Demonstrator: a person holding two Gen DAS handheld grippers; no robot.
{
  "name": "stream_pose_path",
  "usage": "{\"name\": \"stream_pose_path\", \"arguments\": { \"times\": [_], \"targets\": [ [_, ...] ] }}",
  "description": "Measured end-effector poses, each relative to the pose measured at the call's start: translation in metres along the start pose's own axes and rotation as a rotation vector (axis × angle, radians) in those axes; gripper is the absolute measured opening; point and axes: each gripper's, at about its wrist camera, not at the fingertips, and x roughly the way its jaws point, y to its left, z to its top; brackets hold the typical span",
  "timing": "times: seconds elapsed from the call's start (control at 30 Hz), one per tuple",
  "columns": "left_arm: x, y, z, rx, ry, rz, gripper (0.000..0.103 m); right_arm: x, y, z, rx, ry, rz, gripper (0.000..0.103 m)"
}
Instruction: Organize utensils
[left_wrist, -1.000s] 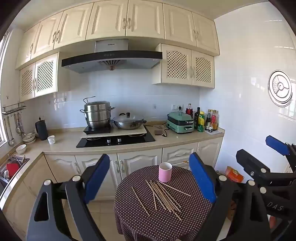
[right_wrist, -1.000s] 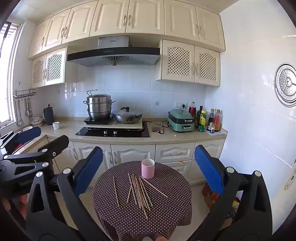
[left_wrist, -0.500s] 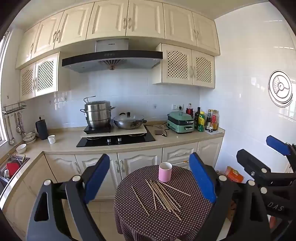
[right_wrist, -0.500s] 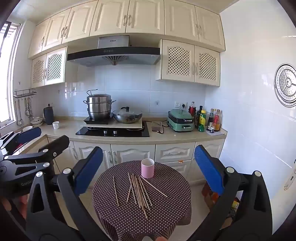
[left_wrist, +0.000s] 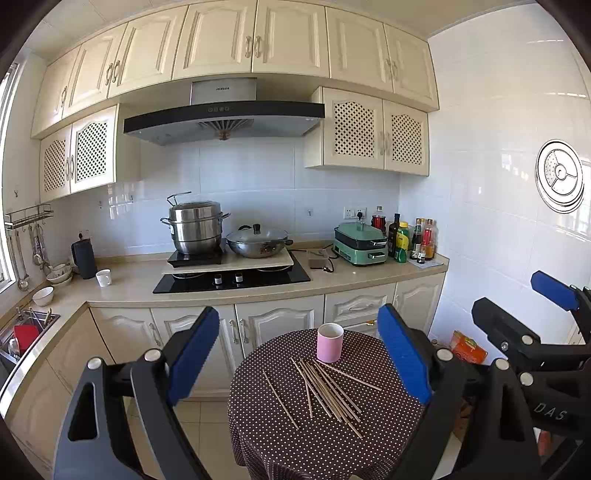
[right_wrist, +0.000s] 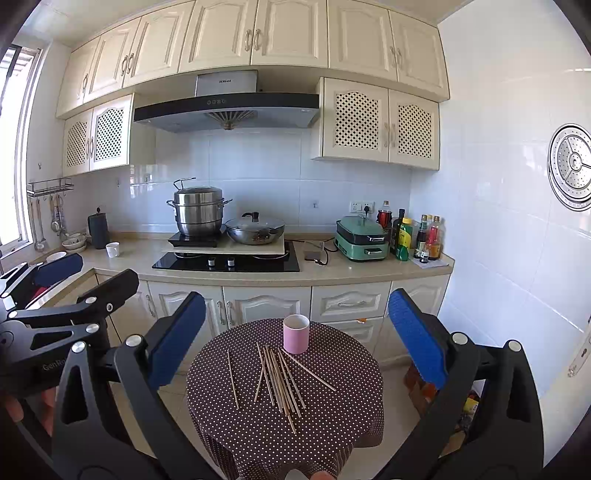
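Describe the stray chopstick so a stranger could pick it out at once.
Find the round table with the dotted brown cloth, in front of the counter. A pink cup stands at its far side, with a chopstick pile fanned before it. The stray chopstick lies alone, left of the pile, touching none.

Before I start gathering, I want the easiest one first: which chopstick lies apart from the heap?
The lone chopstick at the left of the round table. It touches no other, while the rest cross in a heap before the pink cup.
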Motion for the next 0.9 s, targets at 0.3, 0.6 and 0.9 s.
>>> {"name": "stream_pose_path", "arguments": {
  "times": [0.3, 0.6, 0.9],
  "targets": [
    [0.0031, -0.0042, -0.0016, -0.001, 0.005, 0.000, 0.086, -0.0001, 0.0001, -0.0020, 0.003, 0.005, 0.001, 0.097],
    [0.0044, -0.0047, -0.0033, 0.001, 0.007, 0.001, 0.086, 0.0025, -0.0007, -0.0032, 0.005, 0.011, 0.003, 0.097],
    [0.0057, -0.0055, -0.0046, 0.000, 0.009, 0.003, 0.086, 0.0045, 0.0005, -0.0053, 0.007, 0.013, 0.004, 0.097]
  ]
}}
